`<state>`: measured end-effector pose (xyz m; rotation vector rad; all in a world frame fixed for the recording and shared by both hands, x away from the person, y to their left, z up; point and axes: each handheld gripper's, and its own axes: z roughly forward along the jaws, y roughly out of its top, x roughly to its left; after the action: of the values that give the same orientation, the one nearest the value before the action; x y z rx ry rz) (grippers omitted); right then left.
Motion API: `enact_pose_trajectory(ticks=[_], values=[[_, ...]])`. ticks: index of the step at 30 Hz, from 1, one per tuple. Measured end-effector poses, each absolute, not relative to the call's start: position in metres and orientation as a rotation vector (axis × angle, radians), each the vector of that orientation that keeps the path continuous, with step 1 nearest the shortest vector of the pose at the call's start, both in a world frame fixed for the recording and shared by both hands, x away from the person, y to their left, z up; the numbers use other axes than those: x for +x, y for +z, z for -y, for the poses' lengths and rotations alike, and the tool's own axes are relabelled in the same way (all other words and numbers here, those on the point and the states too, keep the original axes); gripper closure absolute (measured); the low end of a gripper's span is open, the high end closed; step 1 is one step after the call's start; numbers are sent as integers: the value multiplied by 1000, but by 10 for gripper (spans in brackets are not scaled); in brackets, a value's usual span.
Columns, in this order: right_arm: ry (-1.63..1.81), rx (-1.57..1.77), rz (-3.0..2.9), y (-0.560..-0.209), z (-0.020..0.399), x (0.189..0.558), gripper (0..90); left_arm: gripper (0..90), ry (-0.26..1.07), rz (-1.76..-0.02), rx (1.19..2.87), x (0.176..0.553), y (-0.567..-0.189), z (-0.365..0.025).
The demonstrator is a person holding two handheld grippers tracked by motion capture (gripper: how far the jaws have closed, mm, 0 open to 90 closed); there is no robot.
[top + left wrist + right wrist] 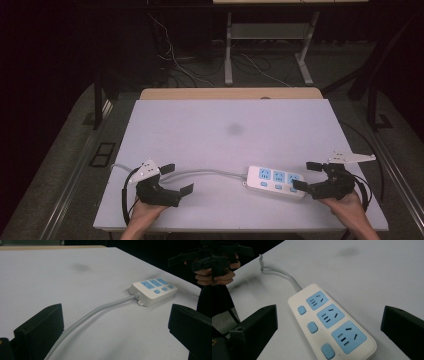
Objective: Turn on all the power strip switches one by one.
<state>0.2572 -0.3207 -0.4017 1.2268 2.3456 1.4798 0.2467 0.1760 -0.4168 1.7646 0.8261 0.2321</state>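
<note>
The power strip (276, 181) lies flat at the table's (210, 125) near right, its grey cord (210, 173) running left. Both tongs are released: the right gripper (308, 176) brackets its right end, the left gripper (177, 179) straddles the cord. Centre each before clenching.

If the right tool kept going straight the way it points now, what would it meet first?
Most likely the power strip: it lies just ahead of the open right tool, roughly centred between its jaws. Whether they would straddle or strike it is unclear.

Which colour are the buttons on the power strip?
Light blue buttons on the white power strip; the right gripper view shows them best.
</note>
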Motion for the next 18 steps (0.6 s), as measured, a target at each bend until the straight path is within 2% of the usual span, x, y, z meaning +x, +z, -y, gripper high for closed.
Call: enact_pose_trajectory(ticks=[18], values=[[1337,1180,-2485,-393,318,270,7,0,230,-830,1765,249,-419,-176]])
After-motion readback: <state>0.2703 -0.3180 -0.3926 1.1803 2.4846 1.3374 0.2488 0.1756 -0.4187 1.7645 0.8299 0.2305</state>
